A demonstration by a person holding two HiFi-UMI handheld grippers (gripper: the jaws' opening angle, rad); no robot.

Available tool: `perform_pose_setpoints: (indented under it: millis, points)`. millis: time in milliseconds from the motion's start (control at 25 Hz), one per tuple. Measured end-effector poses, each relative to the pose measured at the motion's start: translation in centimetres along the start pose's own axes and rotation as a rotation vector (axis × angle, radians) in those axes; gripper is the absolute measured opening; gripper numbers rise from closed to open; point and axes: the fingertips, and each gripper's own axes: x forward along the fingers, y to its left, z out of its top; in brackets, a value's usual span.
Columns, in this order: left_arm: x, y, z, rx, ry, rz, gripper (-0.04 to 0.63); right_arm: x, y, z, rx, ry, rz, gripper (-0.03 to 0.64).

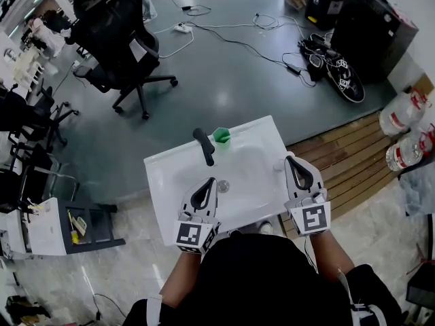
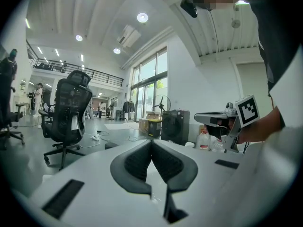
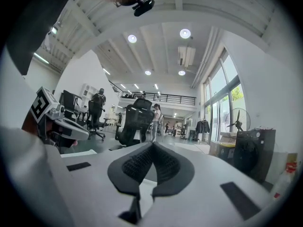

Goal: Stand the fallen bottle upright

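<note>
Head view, from above. A white rectangular ceramic washbasin (image 1: pixel 163 168) stands on a grey floor (image 1: pixel 224 80), with a black curved faucet (image 1: pixel 204 147) at its back rim and a round metal drain (image 1: pixel 223 186) in the bowl. The small green bottle (image 1: pixel 221 136) sits on the back rim just right of the faucet, apparently upright, apart from both claws.

The left claw (image 1: pixel 209 182) is held above the bowl near the drain. In the left gripper view its dark ribbed pads (image 2: pixel 137 162) meet along their length, clenched on nothing. The right claw (image 1: pixel 291 159) is held over the basin's right edge. In the right gripper view the right claw (image 3: pixel 152 145) is likewise clenched and empty.

Surroundings: a black swivel office chair (image 1: pixel 119 36) beyond the basin, a slatted wooden floor panel (image 1: pixel 346 158) to the right, and clear plastic jugs (image 1: pixel 401 114) at the far right.
</note>
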Motion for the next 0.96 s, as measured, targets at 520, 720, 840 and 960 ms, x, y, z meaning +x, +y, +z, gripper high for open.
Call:
perform_pose_setpoints:
  millis: [520, 720, 840, 960]
  points:
    - [-0.5, -0.1, 1.1, 0.026, -0.013, 0.007, 0.017, 0.1, 1.0, 1.5, 0.018, -0.034, 0.03, 0.011]
    - [-0.6, 0.0, 0.9, 0.03, -0.016, 0.001, 0.017, 0.2, 1.2, 1.2, 0.0, 0.009, 0.035, 0.011]
    - [-0.6, 0.0, 0.9, 0.03, -0.018, 0.003, 0.017, 0.3, 1.5, 1.7, 0.022, -0.048, 0.037, 0.011]
    - [-0.6, 0.0, 1.0, 0.034, -0.02, 0.003, 0.017, 0.2, 1.5, 0.8, 0.014, -0.039, 0.05, 0.011]
